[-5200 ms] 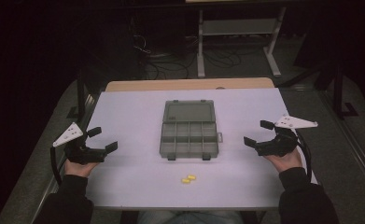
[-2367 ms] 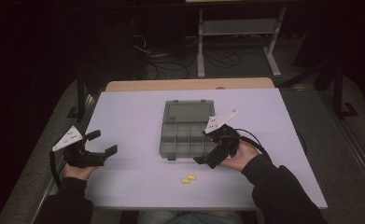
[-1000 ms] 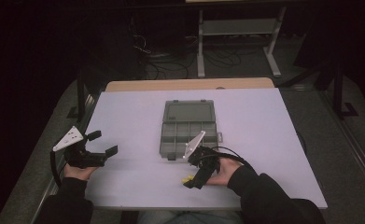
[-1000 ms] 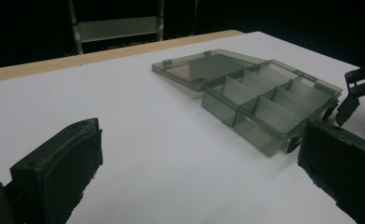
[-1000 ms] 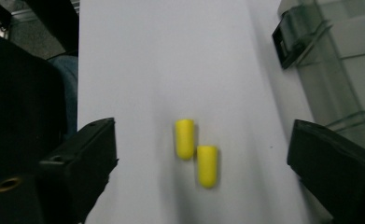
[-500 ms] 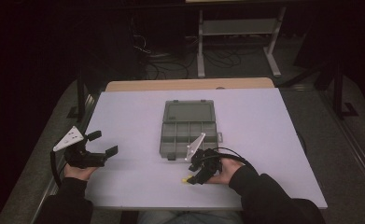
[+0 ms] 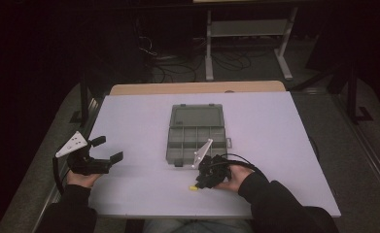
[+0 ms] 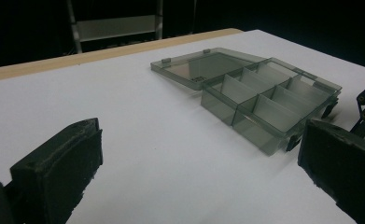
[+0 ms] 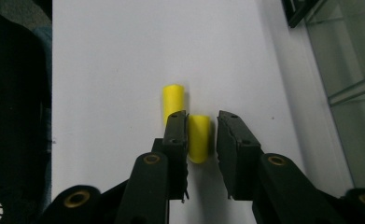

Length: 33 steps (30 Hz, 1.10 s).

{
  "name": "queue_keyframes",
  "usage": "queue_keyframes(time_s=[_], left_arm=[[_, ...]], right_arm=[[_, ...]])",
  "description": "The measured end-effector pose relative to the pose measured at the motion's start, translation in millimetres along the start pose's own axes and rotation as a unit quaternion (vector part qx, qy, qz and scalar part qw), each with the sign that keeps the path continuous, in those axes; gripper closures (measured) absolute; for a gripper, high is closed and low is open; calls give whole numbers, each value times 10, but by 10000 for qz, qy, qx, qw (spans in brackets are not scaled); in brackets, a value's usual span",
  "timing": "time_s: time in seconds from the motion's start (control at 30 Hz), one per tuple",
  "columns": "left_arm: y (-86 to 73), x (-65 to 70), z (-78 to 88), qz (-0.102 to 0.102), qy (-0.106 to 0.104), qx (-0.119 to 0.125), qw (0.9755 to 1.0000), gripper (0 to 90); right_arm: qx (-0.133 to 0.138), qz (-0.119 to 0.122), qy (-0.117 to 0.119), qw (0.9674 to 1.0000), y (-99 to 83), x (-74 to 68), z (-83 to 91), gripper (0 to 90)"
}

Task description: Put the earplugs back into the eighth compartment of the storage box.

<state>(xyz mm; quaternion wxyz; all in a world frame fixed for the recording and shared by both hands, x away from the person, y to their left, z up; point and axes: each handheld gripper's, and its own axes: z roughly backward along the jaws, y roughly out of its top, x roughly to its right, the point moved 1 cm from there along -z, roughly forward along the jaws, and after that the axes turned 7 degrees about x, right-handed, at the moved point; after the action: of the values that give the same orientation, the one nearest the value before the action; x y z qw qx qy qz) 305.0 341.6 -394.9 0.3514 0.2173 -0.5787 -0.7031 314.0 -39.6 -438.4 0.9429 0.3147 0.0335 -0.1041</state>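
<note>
I have the right gripper (image 9: 202, 130) straddling one small yellow foam cylinder (image 9: 199, 137), jaws nearly closed, its twin (image 9: 173, 98) just beside; left gripper (image 7: 102, 150) idles wide apart; beyond, the open smoky-grey plastic compartment box (image 7: 196, 133) waits, presumably the destination.

Two small yellow cylinders lie on the white table near its front edge, just in front of the open organizer box (image 7: 197, 133). One yellow cylinder (image 9: 199, 137) lies between the right gripper's (image 9: 202, 135) parted jaws, touching one jaw, while the other yellow cylinder (image 9: 173, 100) lies just beside it, outside the jaws. The box is smoky translucent plastic, its lid laid flat behind divided compartments.
</note>
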Motion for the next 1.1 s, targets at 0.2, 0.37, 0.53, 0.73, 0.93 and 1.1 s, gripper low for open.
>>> queue_keyframes(time_s=[0.2, 0.37, 0.53, 0.73, 0.93, 1.1], left_arm=[[0, -1, -1, -8, -7, -6, 10000, 0], [0, -2, -3, -8, -10, -14, 10000, 0], [-1, -2, -3, -7, -6, -11, 10000, 0], [-2, -3, -3, -3, -2, -18, 10000, 0], [-2, -4, 0, 19, 1, -1, 10000, 0], [-4, -6, -3, 19, 1, -8, 10000, 0]], right_arm=[[14, -35, 42, 10000, 10, -4, 14, 786], [49, -79, 60, 9999, 30, 0, 36, 786], [85, -74, 45, 9999, 60, -8, 71, 788], [194, -58, 49, 9998, 107, 1, 166, 788], [314, -66, -13, 9995, 153, 35, 281, 790], [402, -37, -84, 9992, 201, 72, 384, 791]])
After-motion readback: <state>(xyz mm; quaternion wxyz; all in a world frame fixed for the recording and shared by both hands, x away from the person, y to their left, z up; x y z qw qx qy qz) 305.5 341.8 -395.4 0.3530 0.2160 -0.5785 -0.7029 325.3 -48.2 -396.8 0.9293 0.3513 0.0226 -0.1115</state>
